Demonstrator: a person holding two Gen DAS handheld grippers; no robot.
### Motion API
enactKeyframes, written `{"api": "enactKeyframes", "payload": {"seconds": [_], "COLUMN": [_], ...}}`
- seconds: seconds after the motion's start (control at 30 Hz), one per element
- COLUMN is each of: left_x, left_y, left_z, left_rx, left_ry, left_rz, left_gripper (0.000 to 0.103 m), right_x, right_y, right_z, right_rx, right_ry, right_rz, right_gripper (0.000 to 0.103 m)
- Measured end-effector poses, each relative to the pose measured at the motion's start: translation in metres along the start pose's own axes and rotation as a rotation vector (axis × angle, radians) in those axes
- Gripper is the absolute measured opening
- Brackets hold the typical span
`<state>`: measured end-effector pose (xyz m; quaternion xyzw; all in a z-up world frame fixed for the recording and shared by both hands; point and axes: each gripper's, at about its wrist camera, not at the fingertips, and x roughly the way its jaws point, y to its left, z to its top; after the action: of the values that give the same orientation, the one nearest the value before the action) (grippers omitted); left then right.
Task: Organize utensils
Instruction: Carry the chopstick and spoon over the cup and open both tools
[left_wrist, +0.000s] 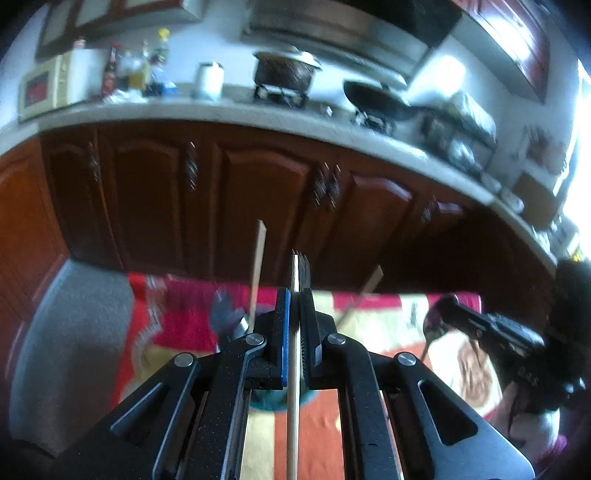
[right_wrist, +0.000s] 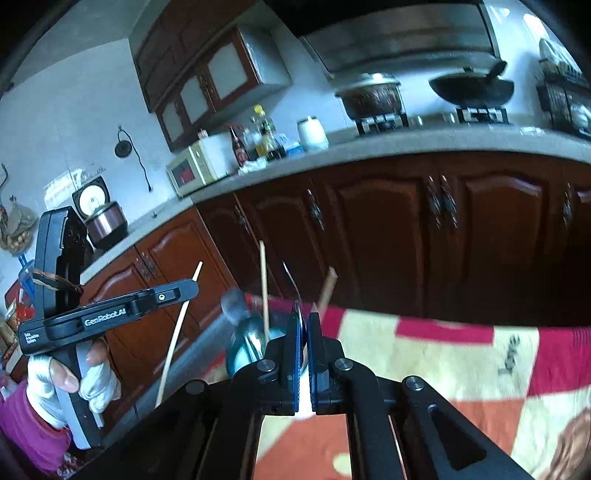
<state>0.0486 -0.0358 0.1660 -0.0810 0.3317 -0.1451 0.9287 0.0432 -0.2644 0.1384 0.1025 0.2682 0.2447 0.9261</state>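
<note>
Above the patterned cloth (right_wrist: 461, 354), near its far edge, a blue cup (right_wrist: 242, 349) already holds 2 or 3 sticks, blurred. Left gripper (left_wrist: 295, 295) pinches 1 chopstick (left_wrist: 293, 369); right gripper (right_wrist: 303, 328) is clamped on a thin utensil (right_wrist: 300, 321), perhaps a spoon. Both remain to be stowed.

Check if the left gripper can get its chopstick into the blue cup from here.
Probably yes. The left gripper grips the chopstick right over the blue cup, and the cup's open top holds only a few sticks, leaving room between them.
</note>
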Motion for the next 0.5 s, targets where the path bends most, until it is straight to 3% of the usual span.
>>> {"api": "enactKeyframes", "payload": {"seconds": [0.17, 0.33, 0.5], "left_x": [0.015, 0.048, 0.076], "left_y": [0.014, 0.025, 0.033], "left_z": [0.021, 0.025, 0.019], "left_rx": [-0.026, -0.059, -0.058], "left_ry": [-0.121, -0.141, -0.136], "left_rz": [0.057, 0.054, 0.026], "left_gripper": [0.004, 0.004, 0.004], "right_x": [0.019, 0.042, 0.065], "right_y": [0.017, 0.03, 0.031], "right_z": [0.021, 0.03, 0.027], "right_rx": [-0.031, -0.101, -0.158], "right_ry": [-0.057, -0.098, -0.079], "right_rz": [-0.053, -0.117, -0.147], "right_gripper": [0.003, 0.003, 0.003]}}
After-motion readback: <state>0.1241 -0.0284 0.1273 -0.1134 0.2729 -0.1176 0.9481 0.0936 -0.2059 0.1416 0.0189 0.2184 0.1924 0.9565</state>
